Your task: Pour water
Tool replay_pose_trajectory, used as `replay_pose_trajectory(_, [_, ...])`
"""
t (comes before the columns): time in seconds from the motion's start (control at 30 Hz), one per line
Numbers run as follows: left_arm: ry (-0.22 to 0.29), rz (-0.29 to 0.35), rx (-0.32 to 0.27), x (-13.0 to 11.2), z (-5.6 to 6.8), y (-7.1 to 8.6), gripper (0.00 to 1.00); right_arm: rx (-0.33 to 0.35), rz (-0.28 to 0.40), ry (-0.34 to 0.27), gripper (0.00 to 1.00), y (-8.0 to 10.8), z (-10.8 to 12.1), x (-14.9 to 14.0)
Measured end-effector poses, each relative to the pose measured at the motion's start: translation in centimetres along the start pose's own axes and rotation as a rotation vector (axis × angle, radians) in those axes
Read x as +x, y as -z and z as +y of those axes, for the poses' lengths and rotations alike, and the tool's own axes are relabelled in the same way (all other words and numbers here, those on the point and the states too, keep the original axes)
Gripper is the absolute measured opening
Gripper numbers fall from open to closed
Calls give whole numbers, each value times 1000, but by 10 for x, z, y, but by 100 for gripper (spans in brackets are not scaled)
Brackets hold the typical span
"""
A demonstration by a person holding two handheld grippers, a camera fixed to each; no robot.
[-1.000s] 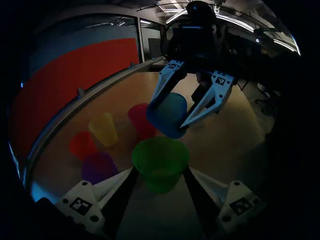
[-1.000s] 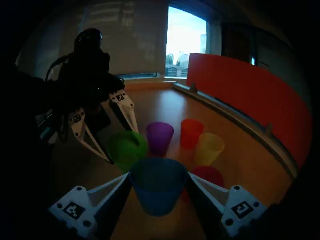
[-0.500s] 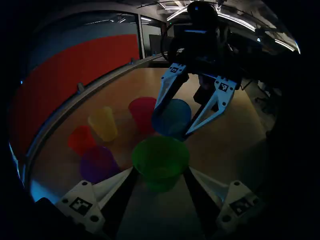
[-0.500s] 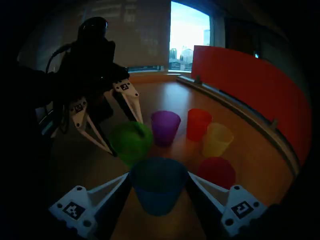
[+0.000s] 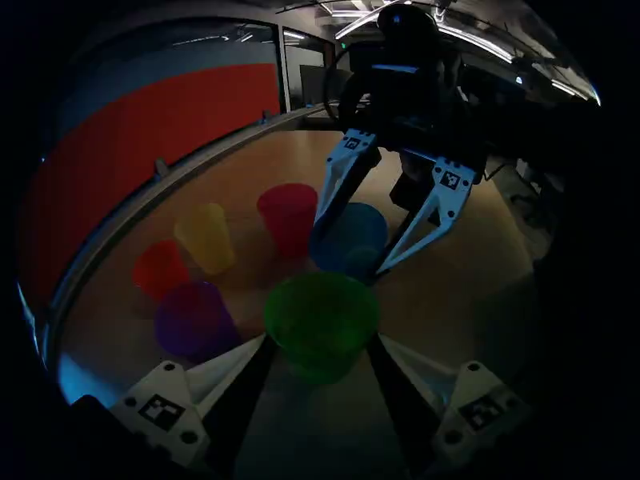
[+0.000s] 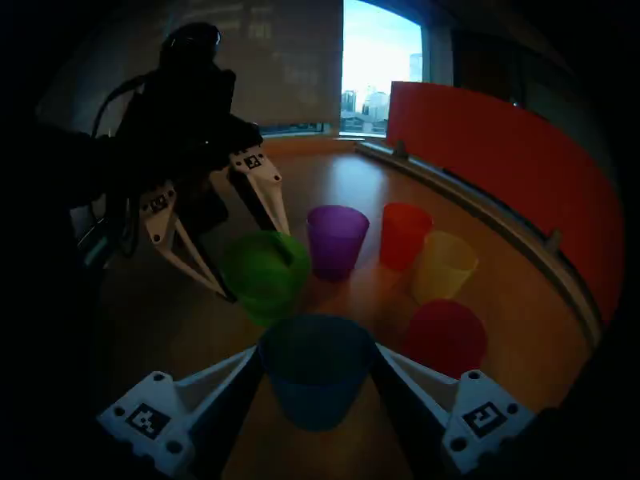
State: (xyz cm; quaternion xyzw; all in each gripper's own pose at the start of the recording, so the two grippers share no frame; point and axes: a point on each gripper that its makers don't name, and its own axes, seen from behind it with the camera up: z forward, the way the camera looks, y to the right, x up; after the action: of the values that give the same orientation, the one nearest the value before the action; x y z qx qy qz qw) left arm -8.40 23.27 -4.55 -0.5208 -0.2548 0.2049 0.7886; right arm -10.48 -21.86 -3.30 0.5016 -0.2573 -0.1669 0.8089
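My left gripper (image 5: 322, 342) is shut on a green cup (image 5: 322, 318), held close in front of its camera with the mouth up. Just beyond it, my right gripper (image 5: 347, 258) is shut on a blue cup (image 5: 350, 238), which stands about upright near the wooden table. From the right gripper view, the blue cup (image 6: 316, 366) sits between that gripper's (image 6: 316, 362) white fingers. The green cup (image 6: 266, 272) is a little farther off, in my left gripper (image 6: 258, 266). It is too dark to see water in either cup.
Several more cups stand on the wooden table (image 6: 512, 320): purple (image 6: 337, 238), orange-red (image 6: 403, 232), yellow (image 6: 444, 265) and dark red (image 6: 445, 336). An orange-red wall panel (image 6: 512, 152) runs behind a rail along the table's edge. A person's dark arms hold both grippers.
The blue cup was tilted over the green cup. It has come down and back to about upright, and the two cups have drawn slightly apart.
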Motion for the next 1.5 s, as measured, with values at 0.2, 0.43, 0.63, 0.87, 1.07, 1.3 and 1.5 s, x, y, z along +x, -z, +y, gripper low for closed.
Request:
replay_pose_trajectory(0.2, [8, -8, 5, -5, 0, -3, 81, -2, 5, -2, 91, 2, 0, -1])
replay_pose_trajectory(0.43, [8, -18, 10, -8, -1, -2, 81, -10, -6, 5, 91, 7, -1, -5])
replay_pose_trajectory(0.63, [2, -31, 11, -10, -2, 0, 81, -25, -16, 0, 92, 13, 0, -11])
replay_pose_trajectory(0.87, [3, -39, 14, -12, -2, 0, 81, -50, -25, -9, 93, 19, 3, -18])
replay_pose_trajectory(1.07, [14, -41, 15, -12, -3, 0, 81, -58, -24, -23, 93, 23, 4, -21])
replay_pose_trajectory(1.3, [34, -45, 17, -13, -5, 0, 82, -68, -34, -32, 95, 24, 5, -25])
replay_pose_trajectory(1.5, [20, -53, 31, -15, -7, 0, 82, -70, -29, -42, 95, 27, 5, -24])
